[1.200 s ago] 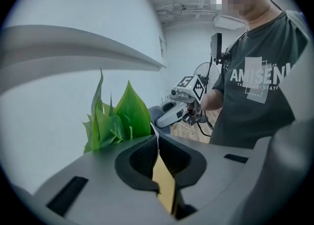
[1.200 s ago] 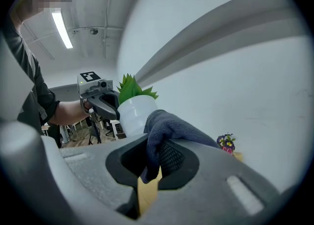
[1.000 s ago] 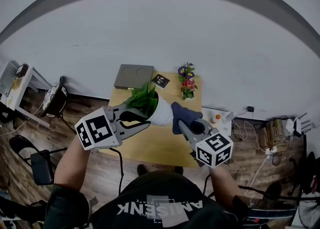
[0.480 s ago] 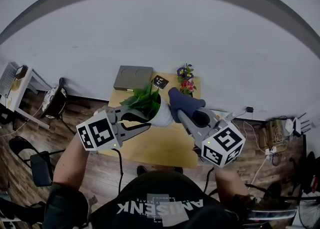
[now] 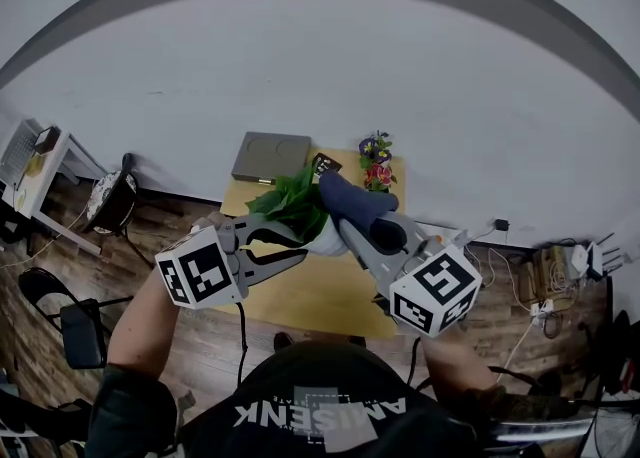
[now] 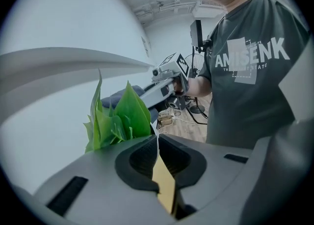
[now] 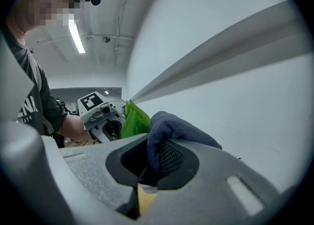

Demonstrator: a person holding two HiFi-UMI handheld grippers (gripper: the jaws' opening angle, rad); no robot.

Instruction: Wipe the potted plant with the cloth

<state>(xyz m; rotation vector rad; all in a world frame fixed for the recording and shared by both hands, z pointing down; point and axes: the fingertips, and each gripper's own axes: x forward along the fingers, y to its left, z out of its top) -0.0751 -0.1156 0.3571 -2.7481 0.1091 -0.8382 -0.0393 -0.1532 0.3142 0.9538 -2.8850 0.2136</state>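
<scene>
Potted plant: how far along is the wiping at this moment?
Done: both pickups. The left gripper is shut on the pot, and the right gripper is shut on the cloth. In hand: the cloth is up against the leaves, so wiping seems under way. Left: probably more leaves, then setting the pot and cloth down on the table. How much has been wiped cannot be told.

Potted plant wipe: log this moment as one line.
left gripper shut on potted plant | right gripper shut on cloth | cloth beside leaves
</scene>
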